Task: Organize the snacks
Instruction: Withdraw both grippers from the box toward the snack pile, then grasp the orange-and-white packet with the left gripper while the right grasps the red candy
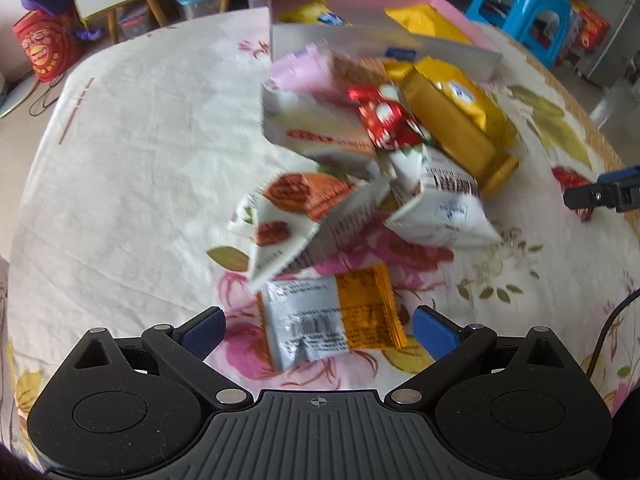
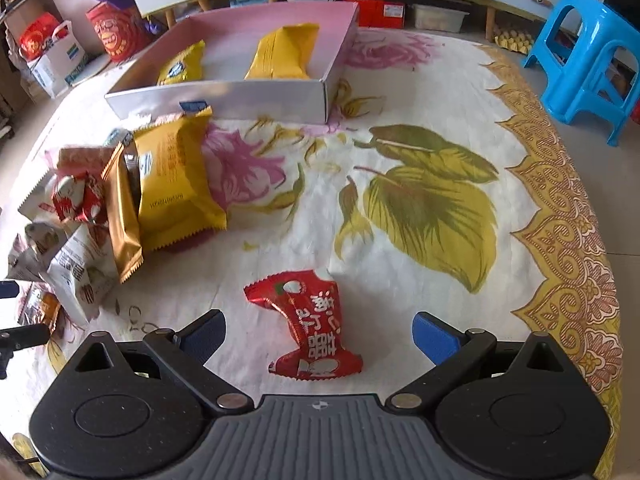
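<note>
Both views are taken from low behind each claw, angled down onto the flowered bench cloth [image 2: 420, 128]: the snack pile [image 1: 360, 152] is seen close ahead from the left wrist, while it lies at the left from the right wrist, and the pink-lined box [image 2: 256, 92] is shared farther back.

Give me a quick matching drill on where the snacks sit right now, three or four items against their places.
Things:
1. red packet
2. orange-and-silver packet
3. gold packet
4. white nut-print packet

Places:
A. inside the pink box
B. alone on the cloth between the open right hand-held gripper fingers
C. in the pile on the cloth
D. flat on the cloth just ahead of the open left hand-held gripper

Pairs: 1-B, 2-D, 3-A, 4-C
</note>
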Demonstrator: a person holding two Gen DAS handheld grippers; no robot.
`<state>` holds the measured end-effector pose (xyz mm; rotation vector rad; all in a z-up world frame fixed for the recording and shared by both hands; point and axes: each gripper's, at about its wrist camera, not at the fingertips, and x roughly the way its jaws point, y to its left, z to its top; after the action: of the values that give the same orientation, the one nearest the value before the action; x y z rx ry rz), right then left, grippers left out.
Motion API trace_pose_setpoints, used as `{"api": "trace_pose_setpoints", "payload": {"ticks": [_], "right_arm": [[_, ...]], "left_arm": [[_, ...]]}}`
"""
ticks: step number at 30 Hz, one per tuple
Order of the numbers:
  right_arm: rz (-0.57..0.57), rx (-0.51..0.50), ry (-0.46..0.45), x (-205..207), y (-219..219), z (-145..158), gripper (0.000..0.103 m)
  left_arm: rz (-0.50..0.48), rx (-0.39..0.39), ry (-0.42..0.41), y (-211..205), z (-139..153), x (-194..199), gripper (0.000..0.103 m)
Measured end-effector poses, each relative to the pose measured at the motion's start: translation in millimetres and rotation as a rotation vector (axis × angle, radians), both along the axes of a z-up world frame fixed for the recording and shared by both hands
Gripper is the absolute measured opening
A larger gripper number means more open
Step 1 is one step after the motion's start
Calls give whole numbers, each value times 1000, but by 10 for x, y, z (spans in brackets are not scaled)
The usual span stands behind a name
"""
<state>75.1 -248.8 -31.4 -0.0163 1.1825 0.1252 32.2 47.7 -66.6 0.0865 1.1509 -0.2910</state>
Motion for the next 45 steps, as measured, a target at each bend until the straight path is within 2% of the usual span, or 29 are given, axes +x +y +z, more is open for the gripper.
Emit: {"api": "trace_pose_setpoints", "payload": {"ticks": [4,13,16,18,22,25,26,28,30,32,45], "right_arm": [[13,-23,18,13,27,-55,93],[11,-46,52,48,32,-156,93],[18,-48,50,47,42,-152,93],[20,-52,47,44,50,-148,91],[23,-50,51,23,59,-136,87],[23,-47,49,10,69,-116,79],[22,-44,45,6,75,-101,72],[27,-40,36,-5,84,-61,57],[38,-35,28,-11,103,-30,32],[41,-34,30,-15,120,-13,18],[48,-8,21,-29,215,47,17]], "left_arm": [[-38,64,-14,-105,-48,-42,101],[-40,52,-15,-99,-21,-60,97],[-39,48,-23,-110,0,-44,89],[-40,45,-29,-127,14,-31,80],[-33,33,-35,-101,37,-38,71],[-31,23,-37,-91,52,-45,66],[-31,23,-37,-89,56,-40,65],[-36,23,-34,-91,62,-46,65],[-36,22,-34,-91,66,-55,64],[-33,15,-29,-88,72,-57,63],[-70,-43,-22,-166,203,-120,62]]}}
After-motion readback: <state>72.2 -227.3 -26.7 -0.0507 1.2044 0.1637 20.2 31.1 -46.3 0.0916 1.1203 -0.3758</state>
